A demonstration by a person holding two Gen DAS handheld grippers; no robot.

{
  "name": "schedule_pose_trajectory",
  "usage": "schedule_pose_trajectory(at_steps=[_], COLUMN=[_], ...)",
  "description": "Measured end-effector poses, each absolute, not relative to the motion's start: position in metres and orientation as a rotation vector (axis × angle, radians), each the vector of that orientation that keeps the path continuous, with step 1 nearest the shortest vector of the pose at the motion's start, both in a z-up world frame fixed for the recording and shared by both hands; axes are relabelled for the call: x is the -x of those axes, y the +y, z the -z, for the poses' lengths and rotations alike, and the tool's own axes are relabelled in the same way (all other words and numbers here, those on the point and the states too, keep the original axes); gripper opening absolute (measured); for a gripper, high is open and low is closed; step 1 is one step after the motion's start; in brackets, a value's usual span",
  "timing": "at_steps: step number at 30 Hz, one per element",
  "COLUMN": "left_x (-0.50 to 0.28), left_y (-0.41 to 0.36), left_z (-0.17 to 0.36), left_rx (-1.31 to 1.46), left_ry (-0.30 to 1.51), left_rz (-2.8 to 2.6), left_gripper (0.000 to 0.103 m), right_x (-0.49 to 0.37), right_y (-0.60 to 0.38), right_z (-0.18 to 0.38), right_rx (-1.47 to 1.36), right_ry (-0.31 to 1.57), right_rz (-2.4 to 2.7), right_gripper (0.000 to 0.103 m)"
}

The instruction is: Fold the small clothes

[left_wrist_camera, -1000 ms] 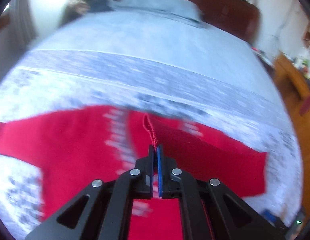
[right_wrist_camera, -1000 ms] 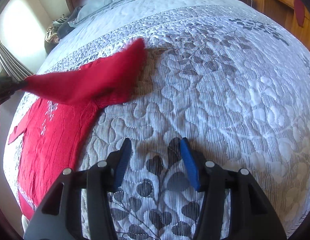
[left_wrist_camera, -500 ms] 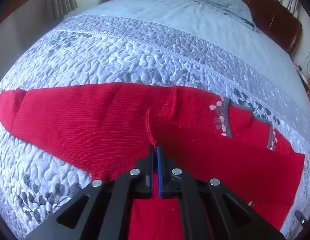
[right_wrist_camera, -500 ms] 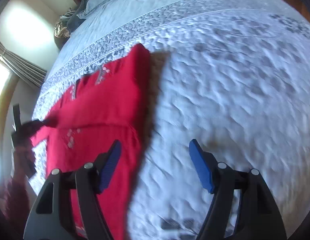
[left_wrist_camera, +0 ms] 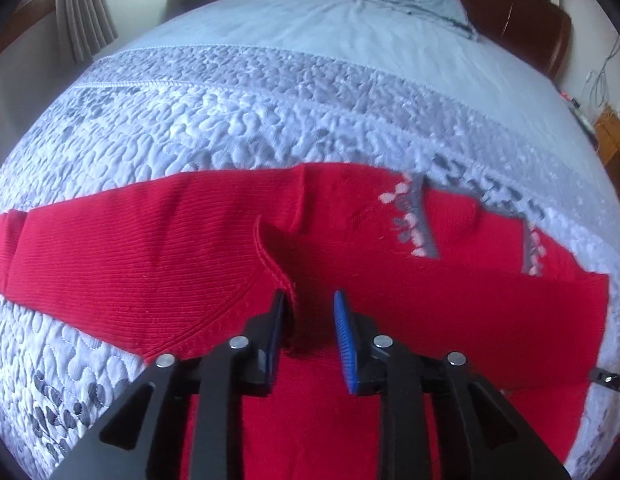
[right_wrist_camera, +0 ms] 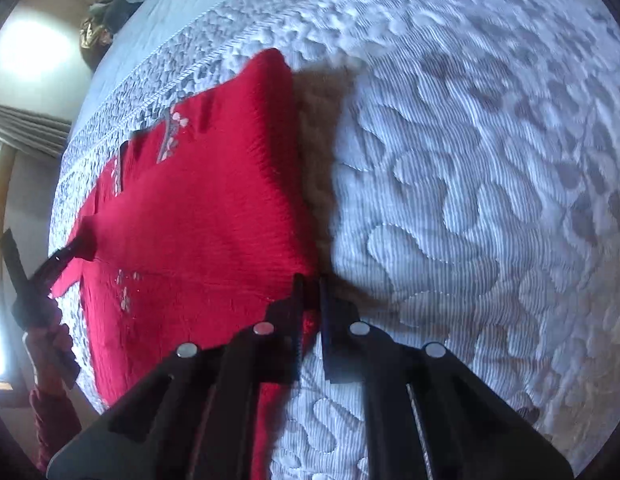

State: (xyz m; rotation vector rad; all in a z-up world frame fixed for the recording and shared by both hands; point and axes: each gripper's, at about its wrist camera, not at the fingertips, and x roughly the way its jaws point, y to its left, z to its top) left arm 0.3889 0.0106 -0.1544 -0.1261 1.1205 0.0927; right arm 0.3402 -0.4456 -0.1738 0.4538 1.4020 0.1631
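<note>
In the left wrist view, a red knit sweater with a little pink-and-grey flower trim lies flat on the quilted bed cover, one sleeve folded across its body, and the left gripper has just been opening: its jaws were pinched on the sleeve's cuff edge before, and now they stand a little apart with that edge loose between them. In the right wrist view, the sweater lies to the left on the cover, and the right gripper, wide open over bare quilt a moment ago, has just been closing and now pinches the sweater's right edge.
</note>
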Motion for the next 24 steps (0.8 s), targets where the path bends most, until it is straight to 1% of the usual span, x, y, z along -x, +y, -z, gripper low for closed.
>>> schedule_pose_trajectory(at_steps=[1,3,4,5,7,9,11,12,13,14,15,17,19,21,24], left_x=[-0.39,-0.389,-0.388,-0.386,-0.387,-0.393,-0.404,-0.409,-0.413,-0.418,-0.423,-0.428,-0.431,-0.432,-0.428], left_y=[0.014,0.025,0.032,0.04,0.048,0.046,0.034,0.027,0.02,0.012,0.006,0.003,0.007,0.013,0.019], left_z=[0.16,0.163,0.16,0.152,0.133,0.116,0.108,0.108,0.111,0.118,0.127,0.148,0.172,0.195,0.192], left_rx=[0.115,0.147,0.18,0.217,0.259,0.295,0.322,0.328,0.321,0.303,0.286,0.278,0.274,0.267,0.282], left_ry=[1.139,1.161,1.155,1.132,1.092,1.062,1.062,1.072,1.082,1.101,1.123,1.165,1.217,1.24,1.225], left_rz=[-0.104,-0.102,-0.094,-0.089,-0.074,-0.03,0.049,0.08,0.096,0.116,0.13,0.126,0.095,0.099,0.133], left_gripper=[0.025,0.025,0.025,0.025,0.025,0.026,0.03,0.03,0.03,0.03,0.03,0.03,0.03,0.027,0.026], right_x=[-0.339,-0.343,-0.347,-0.352,-0.368,-0.392,-0.41,-0.423,-0.429,-0.434,-0.439,-0.441,-0.44,-0.438,-0.435], right_y=[-0.446,-0.448,-0.447,-0.448,-0.451,-0.452,-0.45,-0.448,-0.446,-0.444,-0.444,-0.45,-0.454,-0.454,-0.45], right_z=[0.176,0.17,0.164,0.158,0.148,0.145,0.146,0.149,0.153,0.158,0.163,0.173,0.181,0.187,0.181], right_rx=[-0.458,-0.458,-0.445,-0.429,-0.416,-0.46,-0.501,-0.502,-0.495,-0.497,-0.505,-0.492,-0.484,-0.495,-0.477], right_ry=[1.405,1.39,1.367,1.347,1.316,1.302,1.3,1.308,1.319,1.332,1.347,1.369,1.378,1.375,1.36], right_rz=[-0.171,-0.187,-0.184,-0.177,-0.148,-0.146,-0.161,-0.159,-0.152,-0.146,-0.142,-0.09,-0.068,-0.056,-0.05], right_gripper=[0.009,0.02,0.027,0.039,0.051,0.052,0.06,0.06,0.048,0.02,0.01,0.011,0.01,0.01,0.015])
